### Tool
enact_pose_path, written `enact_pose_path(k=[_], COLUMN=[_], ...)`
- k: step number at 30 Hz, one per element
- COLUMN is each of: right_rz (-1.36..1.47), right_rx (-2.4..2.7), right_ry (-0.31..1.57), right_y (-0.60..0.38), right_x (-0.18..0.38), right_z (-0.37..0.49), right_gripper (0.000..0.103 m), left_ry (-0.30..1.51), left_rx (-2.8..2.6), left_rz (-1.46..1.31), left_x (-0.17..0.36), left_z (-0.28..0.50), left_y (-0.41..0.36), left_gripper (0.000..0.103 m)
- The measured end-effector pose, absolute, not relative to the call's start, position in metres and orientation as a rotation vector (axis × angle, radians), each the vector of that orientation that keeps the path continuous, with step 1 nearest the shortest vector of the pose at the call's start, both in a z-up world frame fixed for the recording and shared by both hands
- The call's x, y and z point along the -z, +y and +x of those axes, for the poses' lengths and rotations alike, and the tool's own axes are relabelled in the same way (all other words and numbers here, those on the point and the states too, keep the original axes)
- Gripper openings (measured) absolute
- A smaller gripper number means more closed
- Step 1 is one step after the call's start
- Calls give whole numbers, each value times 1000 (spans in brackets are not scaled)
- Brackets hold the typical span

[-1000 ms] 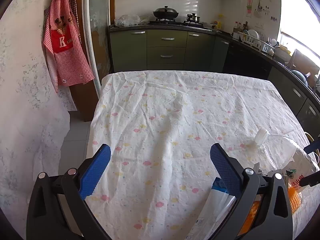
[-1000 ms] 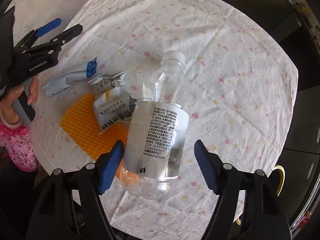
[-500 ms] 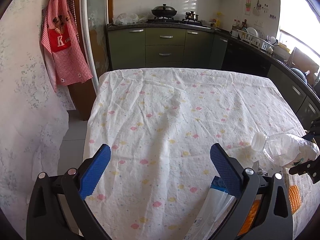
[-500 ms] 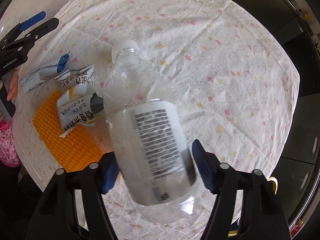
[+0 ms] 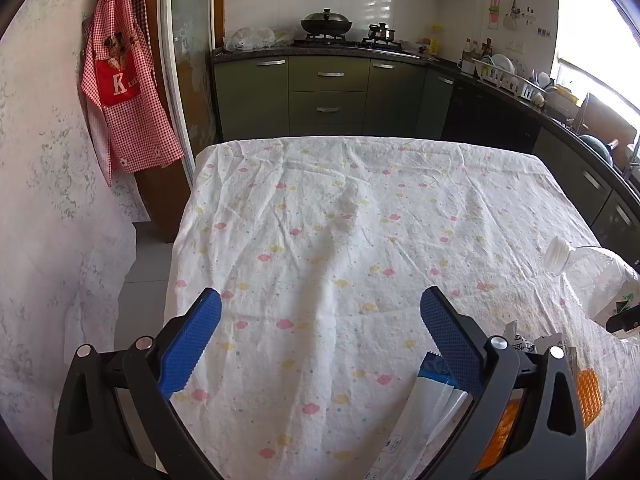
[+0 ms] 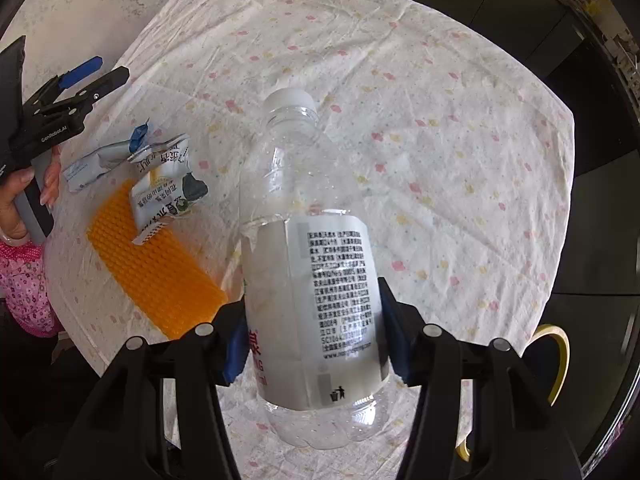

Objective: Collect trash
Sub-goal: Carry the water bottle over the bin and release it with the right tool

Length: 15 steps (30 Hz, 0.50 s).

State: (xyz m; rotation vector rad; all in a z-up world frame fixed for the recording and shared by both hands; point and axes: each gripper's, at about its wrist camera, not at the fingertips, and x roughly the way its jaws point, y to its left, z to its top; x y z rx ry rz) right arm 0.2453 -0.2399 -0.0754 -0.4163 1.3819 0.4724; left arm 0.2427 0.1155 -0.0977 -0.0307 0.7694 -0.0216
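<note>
My right gripper (image 6: pixel 312 332) is shut on a clear empty plastic bottle (image 6: pixel 308 272) with a white cap and white label, held above the table. The bottle also shows at the right edge of the left wrist view (image 5: pixel 592 276). On the table's left side lie a white snack wrapper (image 6: pixel 168 184), a blue-and-white wrapper (image 6: pixel 100 162) and an orange textured mat (image 6: pixel 156 276). My left gripper (image 5: pixel 320 336) is open and empty above the table's near edge; the blue-and-white wrapper (image 5: pixel 436 404) lies under its right finger. It also shows in the right wrist view (image 6: pixel 80 84).
The table wears a white cloth (image 5: pixel 340 240) with pink and yellow spots. Green kitchen cabinets (image 5: pixel 328 92) stand behind it. A red checked apron (image 5: pixel 124 92) hangs at the left. A roll of yellow tape (image 6: pixel 560 360) sits on the floor beyond the table's right edge.
My right gripper has closed on the bottle and lifted it off the table. The left gripper has stayed open and nearly still.
</note>
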Motion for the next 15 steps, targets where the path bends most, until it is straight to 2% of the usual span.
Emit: enact_pose_path(k=[8, 15], right_rz=[-274, -83], right_rx=[-369, -71], right_ry=[1328, 1355], right_y=[-302, -443], right_x=[46, 44], right_z=[236, 224], right_gripper=[53, 54], left_ry=[746, 717], left_rx=[43, 67], left_rz=[-54, -56], left_x=[93, 89], left_z=[240, 236], left_y=[116, 112], left_gripper=[98, 98])
